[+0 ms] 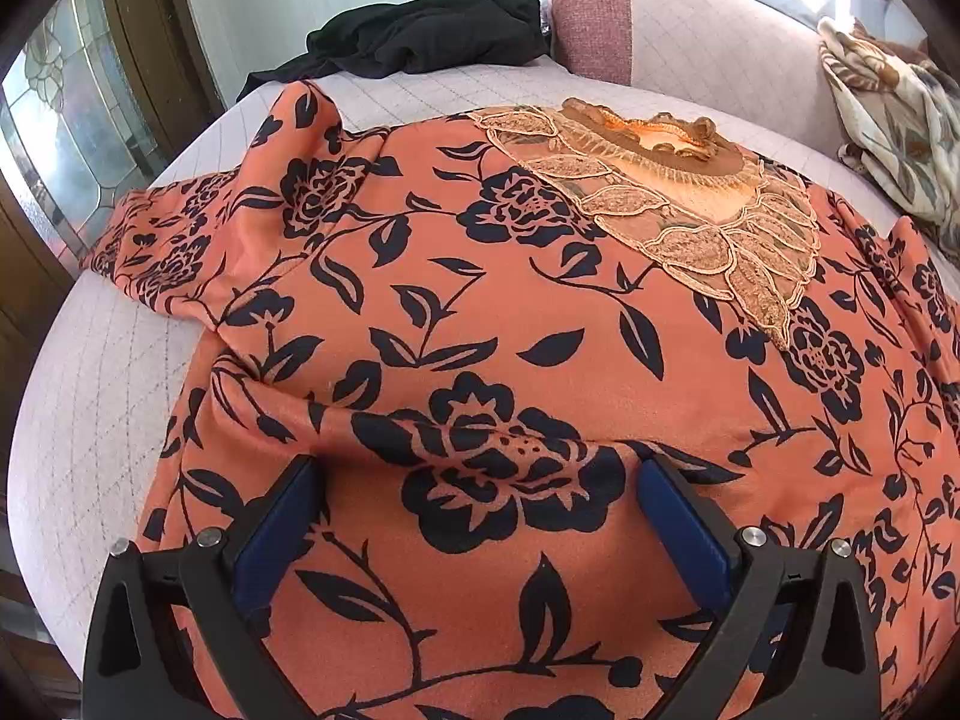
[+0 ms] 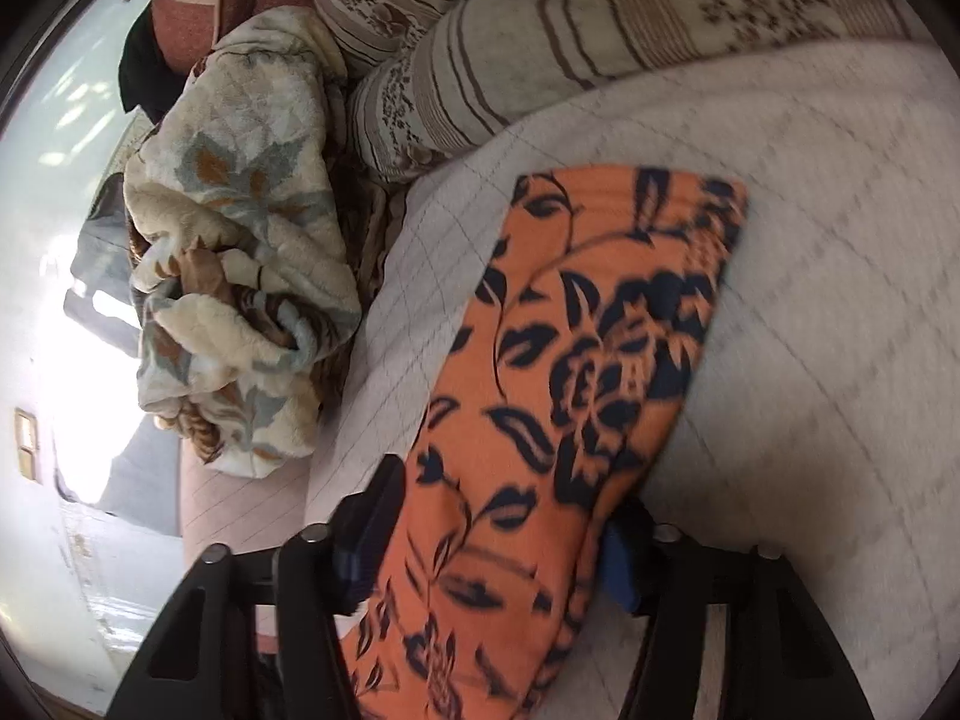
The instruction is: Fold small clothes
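Your main risk sits with the right claw (image 2: 489, 546); the orange sleeve (image 2: 576, 396) runs between its fingers, but the picture is smeared and you cannot tell whether the pads truly bite the cloth, so call that grip unproven; if they only bracket it, the sleeve will slide out as you carry it over and drop back in a heap on the quilted bed (image 2: 810, 312). The cloth looks thin and slippery, so a shallow pinch near the edge could also drag a single layer and leave a crooked fold. On the other side, your left claw (image 1: 477, 498) stands released, fingers spread wide and resting on the body of the orange floral blouse (image 1: 468, 312) with a raised ridge of fabric between them; close there and you may gather a bunch of the middle rather than an edge, wrinkling the panel you want flat. The blouse lies spread across the bed, lace collar (image 1: 678, 192) at the far side from that claw, one sleeve rumpled out to the left; the black garment (image 1: 420, 36) and the plush blanket (image 2: 240, 240) sit near the edges, so a wide swing could snag them.
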The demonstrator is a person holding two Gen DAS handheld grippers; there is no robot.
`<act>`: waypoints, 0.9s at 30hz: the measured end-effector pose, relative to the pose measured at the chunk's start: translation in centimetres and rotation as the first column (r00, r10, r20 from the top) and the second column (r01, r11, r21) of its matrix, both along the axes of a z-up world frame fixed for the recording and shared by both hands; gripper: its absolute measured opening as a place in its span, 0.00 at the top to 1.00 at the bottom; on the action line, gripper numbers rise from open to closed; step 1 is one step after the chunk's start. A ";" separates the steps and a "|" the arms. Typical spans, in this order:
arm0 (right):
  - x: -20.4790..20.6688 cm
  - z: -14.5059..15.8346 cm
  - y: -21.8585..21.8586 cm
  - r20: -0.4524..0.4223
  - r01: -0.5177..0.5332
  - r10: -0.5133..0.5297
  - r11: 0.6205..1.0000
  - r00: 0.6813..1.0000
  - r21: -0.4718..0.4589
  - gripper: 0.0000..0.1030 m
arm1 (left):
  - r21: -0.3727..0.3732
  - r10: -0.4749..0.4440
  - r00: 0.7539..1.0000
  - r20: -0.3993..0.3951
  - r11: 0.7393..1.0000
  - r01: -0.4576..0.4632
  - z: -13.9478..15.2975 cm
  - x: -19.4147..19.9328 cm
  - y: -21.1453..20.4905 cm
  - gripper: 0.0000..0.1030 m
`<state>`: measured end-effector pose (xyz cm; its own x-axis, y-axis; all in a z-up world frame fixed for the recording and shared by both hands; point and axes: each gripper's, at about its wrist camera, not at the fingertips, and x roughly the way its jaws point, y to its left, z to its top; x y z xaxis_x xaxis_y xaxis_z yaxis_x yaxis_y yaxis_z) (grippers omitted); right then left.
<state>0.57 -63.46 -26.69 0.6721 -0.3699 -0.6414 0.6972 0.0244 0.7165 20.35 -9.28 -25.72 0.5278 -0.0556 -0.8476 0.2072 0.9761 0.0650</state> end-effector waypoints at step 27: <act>27.4 5.1 44.6 -0.120 -0.864 0.871 0.440 0.477 -0.244 0.89 | -0.013 0.478 0.867 0.140 0.877 -0.481 6.5 5.8 16.7 0.00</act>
<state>28.01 -18.84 -21.59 0.7427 0.2812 -0.6078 0.1971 0.7756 0.5997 26.18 7.43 -19.23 0.5936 0.2508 -0.7647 -0.2984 0.9511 0.0803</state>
